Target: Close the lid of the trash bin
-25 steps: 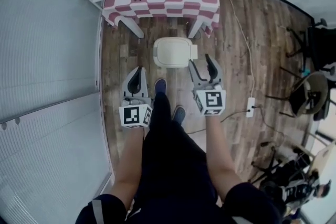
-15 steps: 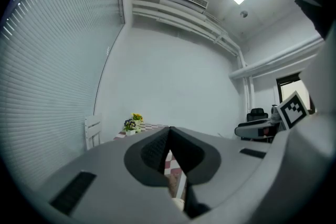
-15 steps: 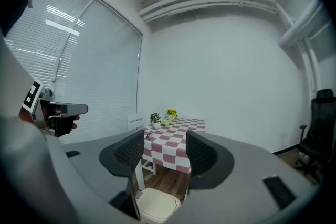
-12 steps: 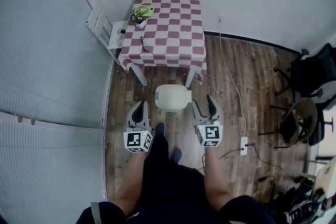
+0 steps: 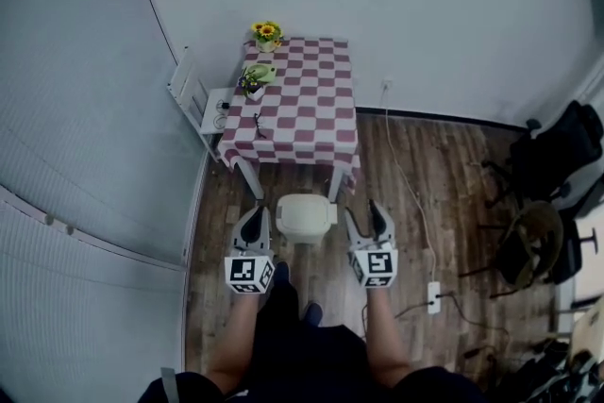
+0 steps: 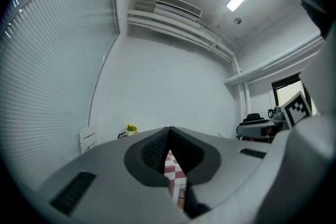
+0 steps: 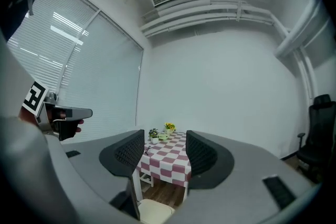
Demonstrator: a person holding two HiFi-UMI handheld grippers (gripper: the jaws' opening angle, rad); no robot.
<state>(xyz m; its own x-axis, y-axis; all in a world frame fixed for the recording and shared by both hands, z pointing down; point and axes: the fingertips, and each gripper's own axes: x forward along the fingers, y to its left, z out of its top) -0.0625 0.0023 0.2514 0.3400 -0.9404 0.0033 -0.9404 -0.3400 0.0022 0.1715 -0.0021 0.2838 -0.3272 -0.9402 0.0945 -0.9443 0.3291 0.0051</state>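
Trash bin (image 5: 304,217) on the floor below the table (image 5: 307,113) near edge, lid seemingly down – it lies between your tongs, equally near: left gripper (image 5: 252,216) closed on nothing, right gripper (image 5: 364,214) agape (neither touching).

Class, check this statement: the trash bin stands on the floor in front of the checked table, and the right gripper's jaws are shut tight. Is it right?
No: the jaws of the right gripper stand apart, empty, as the right gripper view shows. The trash bin does stand before the checked table.
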